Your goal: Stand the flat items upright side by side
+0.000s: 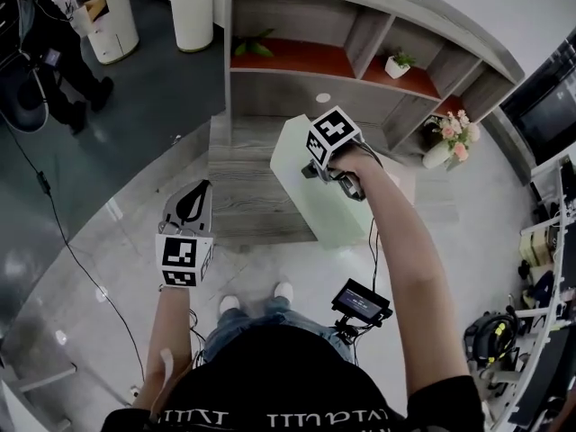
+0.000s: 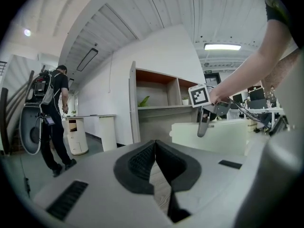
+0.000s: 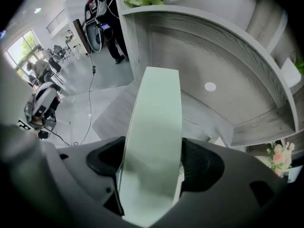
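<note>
The slab (image 1: 310,201) stands upright at the right edge of the low wooden platform (image 1: 243,187) in front of the shelf unit (image 1: 297,93). Its own body hides its foot, so I cannot tell how squarely it sits. The right claw (image 3: 151,165) points steeply down and straddles its top edge. The pads are spread wide, just beside the two faces, and a sliver of gap shows on one side. I judge the slab loosed rather than pinched. The left claw (image 2: 156,160) is pressed together on nothing, held level and low to the left, well apart from the slab.

The main risk is a topple. The slab is tall and thin and rests on a narrow edge, and no second flat item shows beside it to lean on. If it leans at all once it is free, it likely falls flat onto the platform or off its right edge to the floor.

A second risk lies in the lift-off. The pads sit so close that a crooked or sideways pull could catch a face and drag the top over.

The left claw is too far off to steady anything in time.
</note>
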